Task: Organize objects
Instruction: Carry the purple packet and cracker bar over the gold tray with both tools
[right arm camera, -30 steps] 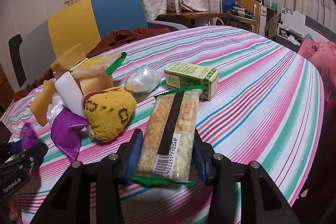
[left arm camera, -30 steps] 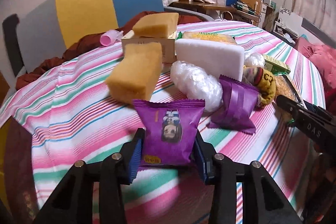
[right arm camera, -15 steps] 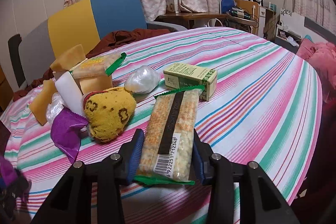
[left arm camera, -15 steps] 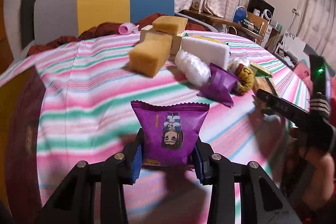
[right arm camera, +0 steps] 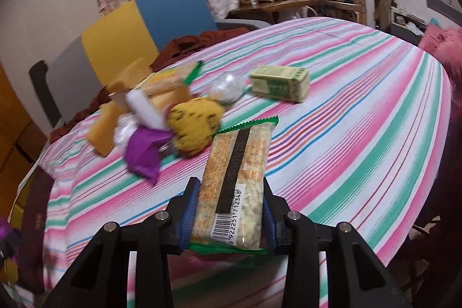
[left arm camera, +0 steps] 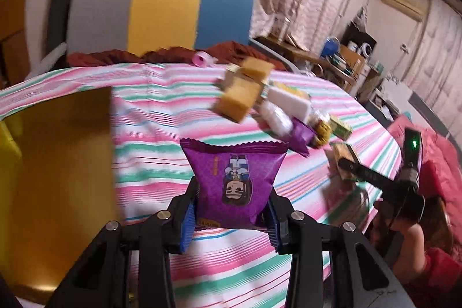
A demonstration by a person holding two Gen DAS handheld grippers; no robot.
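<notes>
My left gripper point(left arm camera: 232, 217) is shut on a purple snack packet point(left arm camera: 234, 181) and holds it above the striped table's near edge. My right gripper point(right arm camera: 230, 217) is shut on a long clear cracker pack with green ends point(right arm camera: 235, 189), lifted off the table; it also shows in the left wrist view point(left arm camera: 345, 163). On the table lies a cluster: yellow sponges point(right arm camera: 104, 132), a white block point(right arm camera: 144, 108), a second purple packet point(right arm camera: 144, 152), a yellow spotted plush point(right arm camera: 195, 124), a crumpled clear bag point(right arm camera: 228, 88) and a green box point(right arm camera: 280, 82).
A yellow container point(left arm camera: 57, 163) stands at the table's left edge in the left wrist view. A grey, yellow and blue chair point(right arm camera: 130, 39) with a brown cloth stands behind the table. A pink cushion point(right arm camera: 444, 45) lies at the right. Shelves and clutter stand at the back.
Both grippers have lifted their packs and pulled back from the cluster. The left one has swung left, bringing the yellow container into view. The right one has risen above the table.
</notes>
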